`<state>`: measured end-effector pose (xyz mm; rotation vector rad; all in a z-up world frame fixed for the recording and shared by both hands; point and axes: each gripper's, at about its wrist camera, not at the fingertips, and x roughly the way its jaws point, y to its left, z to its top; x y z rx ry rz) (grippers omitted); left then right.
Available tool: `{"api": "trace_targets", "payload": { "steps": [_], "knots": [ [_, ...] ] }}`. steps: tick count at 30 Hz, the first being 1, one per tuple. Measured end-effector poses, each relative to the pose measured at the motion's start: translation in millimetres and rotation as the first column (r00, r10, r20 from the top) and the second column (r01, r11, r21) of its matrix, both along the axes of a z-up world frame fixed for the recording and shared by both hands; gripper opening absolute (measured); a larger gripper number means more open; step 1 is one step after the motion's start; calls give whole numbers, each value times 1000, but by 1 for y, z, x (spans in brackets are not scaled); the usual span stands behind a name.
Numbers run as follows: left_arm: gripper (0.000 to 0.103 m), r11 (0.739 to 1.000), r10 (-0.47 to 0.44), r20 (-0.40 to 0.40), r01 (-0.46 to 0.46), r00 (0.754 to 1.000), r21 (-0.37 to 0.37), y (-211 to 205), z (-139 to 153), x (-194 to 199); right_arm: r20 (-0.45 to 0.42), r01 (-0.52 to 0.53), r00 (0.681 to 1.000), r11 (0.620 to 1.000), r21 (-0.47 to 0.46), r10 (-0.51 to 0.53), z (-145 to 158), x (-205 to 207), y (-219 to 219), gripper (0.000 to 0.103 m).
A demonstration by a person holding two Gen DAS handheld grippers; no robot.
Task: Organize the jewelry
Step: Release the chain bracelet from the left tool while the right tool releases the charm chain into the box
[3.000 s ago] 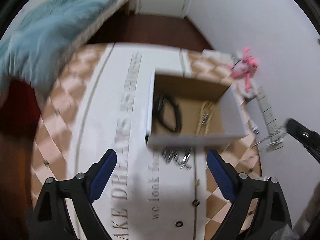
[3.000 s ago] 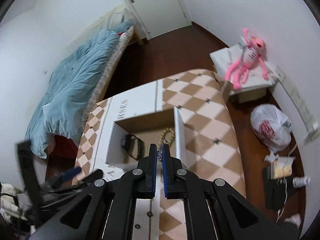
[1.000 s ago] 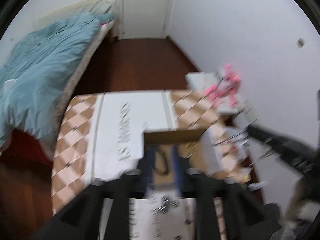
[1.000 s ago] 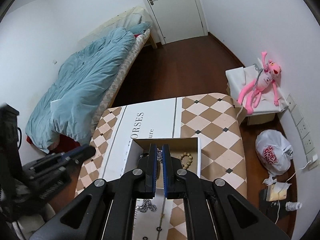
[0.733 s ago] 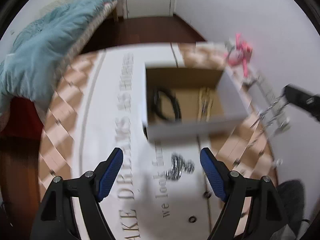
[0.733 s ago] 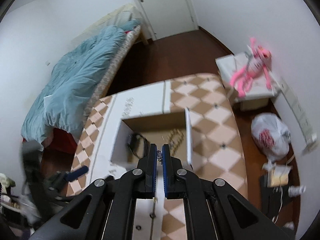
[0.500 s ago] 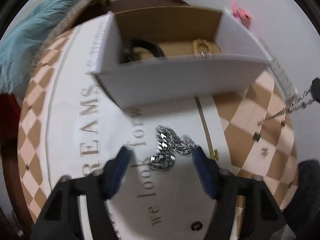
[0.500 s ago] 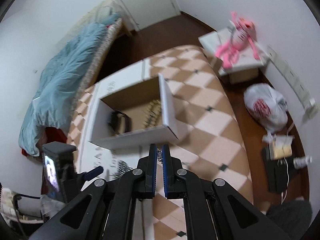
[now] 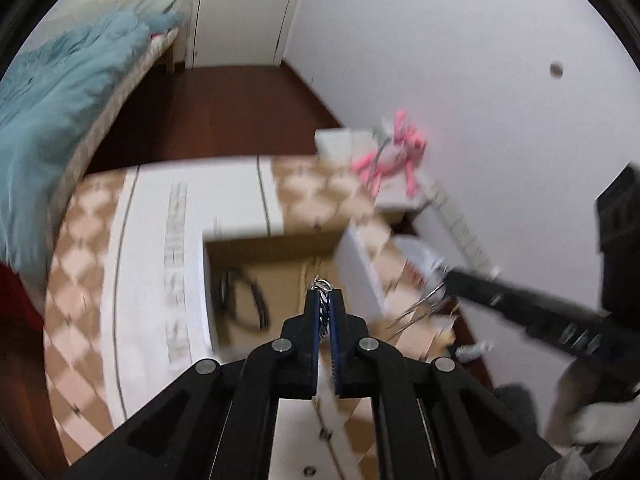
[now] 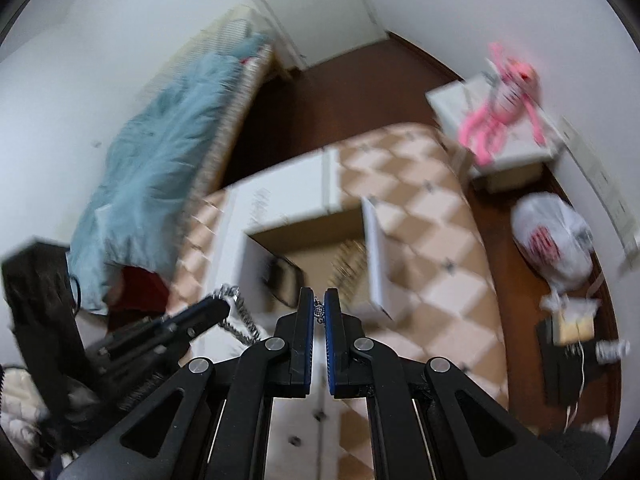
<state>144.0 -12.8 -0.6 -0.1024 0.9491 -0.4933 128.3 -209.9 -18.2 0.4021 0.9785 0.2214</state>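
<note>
both tongs are pinched shut right now. the left gripper [image 9: 325,300] just snapped closed on the chunky silver chain [image 9: 322,282], and in the right wrist view most of it dangles off the tip, above the tabletop on the near left of the box [image 10: 376,256]. the right gripper [image 10: 319,307] pinches a thin chain [image 10: 318,309]. the black band [image 10: 285,278] and gold beads [image 10: 347,259] already sit in the box. my worry: only a few links are clamped, so a quick swing could let the chunky chain slip out, or its tail could catch the box's near wall.
</note>
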Motion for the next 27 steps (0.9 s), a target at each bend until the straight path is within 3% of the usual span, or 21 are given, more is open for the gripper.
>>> {"api": "trace_targets", "payload": {
  "steps": [3, 7, 8, 9, 10, 11, 12, 16, 18, 20, 27],
  "knots": [
    [3, 999, 3, 14, -4, 1000, 34, -5, 19, 29, -19, -60, 998, 997, -50, 59, 6, 34, 15, 5],
    [8, 986, 73, -109, -55, 991, 155, -11, -7, 54, -179, -125, 978, 985, -120, 102, -29, 82, 30, 6],
    [9, 980, 98, -128, -74, 987, 183, -10, -15, 60, -207, -119, 974, 985, -125, 92, -37, 88, 29, 9],
    [14, 972, 122, -132, -91, 984, 218, -9, -22, 63, -227, -119, 970, 984, -133, 87, -45, 93, 29, 23],
    [41, 963, 138, -121, -104, 983, 249, -7, -28, 63, -239, -112, 968, 983, -147, 75, -51, 96, 27, 36],
    [82, 956, 149, -114, -114, 982, 270, -5, -34, 64, -244, -106, 968, 982, -156, 65, -55, 96, 25, 61],
    [100, 954, 164, -112, -128, 980, 272, -2, -39, 61, -242, -101, 968, 983, -152, 62, -58, 94, 23, 71],
    [103, 943, 198, -110, -159, 974, 291, 15, -62, 52, -214, -78, 976, 972, -223, 29, -60, 72, 14, 71],
    [103, 938, 214, -97, -176, 972, 300, 18, -71, 39, -200, -64, 980, 963, -262, 10, -62, 57, 12, 81],
    [103, 928, 236, -97, -195, 967, 319, 20, -83, 26, -196, -54, 981, 954, -296, -6, -70, 37, 9, 83],
    [103, 901, 265, -136, -195, 955, 387, 20, -127, -58, -221, -10, 973, 949, -315, -63, -112, -34, 0, 83]
  ]
}}
